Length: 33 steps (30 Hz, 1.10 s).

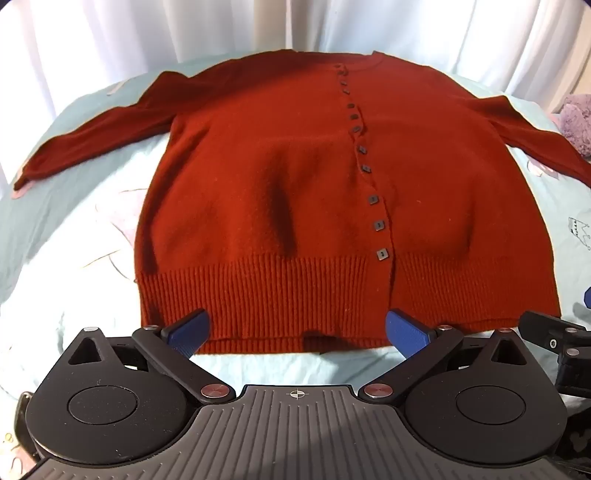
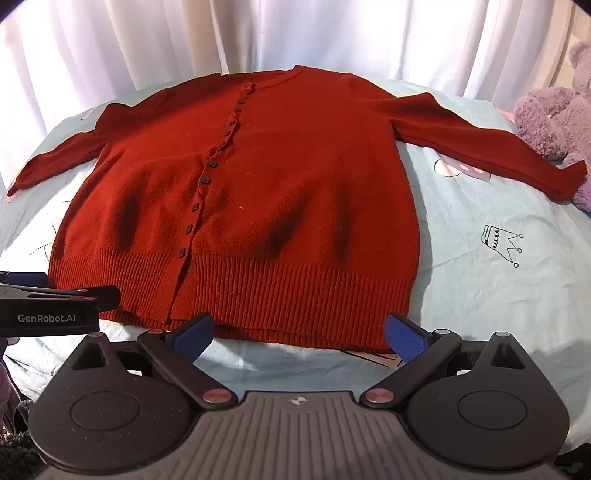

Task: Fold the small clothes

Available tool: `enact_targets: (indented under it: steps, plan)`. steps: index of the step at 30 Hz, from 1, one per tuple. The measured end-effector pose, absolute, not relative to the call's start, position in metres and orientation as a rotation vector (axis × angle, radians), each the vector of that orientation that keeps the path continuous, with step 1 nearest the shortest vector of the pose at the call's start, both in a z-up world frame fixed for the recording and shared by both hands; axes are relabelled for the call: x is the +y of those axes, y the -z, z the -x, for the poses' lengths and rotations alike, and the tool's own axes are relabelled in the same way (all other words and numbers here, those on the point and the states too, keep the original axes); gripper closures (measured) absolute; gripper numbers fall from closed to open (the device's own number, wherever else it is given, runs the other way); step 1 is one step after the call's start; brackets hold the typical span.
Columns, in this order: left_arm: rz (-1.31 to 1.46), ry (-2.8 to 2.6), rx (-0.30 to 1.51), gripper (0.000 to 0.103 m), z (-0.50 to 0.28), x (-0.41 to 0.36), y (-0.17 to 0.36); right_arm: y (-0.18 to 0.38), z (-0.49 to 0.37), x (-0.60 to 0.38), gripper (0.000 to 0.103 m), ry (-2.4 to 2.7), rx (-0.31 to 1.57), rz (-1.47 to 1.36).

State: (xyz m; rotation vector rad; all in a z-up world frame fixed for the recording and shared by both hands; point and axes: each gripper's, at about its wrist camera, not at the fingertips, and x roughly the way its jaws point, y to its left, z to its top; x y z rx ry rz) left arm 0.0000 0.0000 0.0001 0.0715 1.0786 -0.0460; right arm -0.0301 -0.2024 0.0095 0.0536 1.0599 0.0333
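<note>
Left sleeve (image 1: pixel 85 136): lies out flat to the left on the bed sheet (image 1: pixel 74 206), cuff near the bed's left edge. Open sheet below it.

Left tool (image 1: pixel 295 332): jaws spread wide, nothing between the pads. It is tilted down at the ribbed hem (image 1: pixel 258 295) on the left half of the red cardigan (image 1: pixel 295 177). The hem lies just ahead of the fingertips; contact cannot be confirmed.

Cardigan: spread front-up and buttoned on the bed, collar at the far side by the white curtain (image 1: pixel 147 33), hem nearest both tools. Long axis runs away from the tools, along the button line (image 1: pixel 365 170).

Right tool (image 2: pixel 299 334): jaws likewise wide, empty, at the right half of the hem.

Right sleeve (image 2: pixel 491 144): extends right, cuff touching or just beside a purple plush toy (image 2: pixel 554 118).

Judgement: both tools are about equally near the hem. Room is freer on the left; the toy crowds the right cuff.
</note>
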Motion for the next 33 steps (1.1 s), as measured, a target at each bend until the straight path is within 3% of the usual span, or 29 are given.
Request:
enact_targets:
  steps: [33]
  plan:
    - [-0.070,0.051,1.072,0.000,0.0017,-0.0012,-0.0061,-0.0106,0.0325,-0.2044,0.004,-0.043,1.049,-0.082]
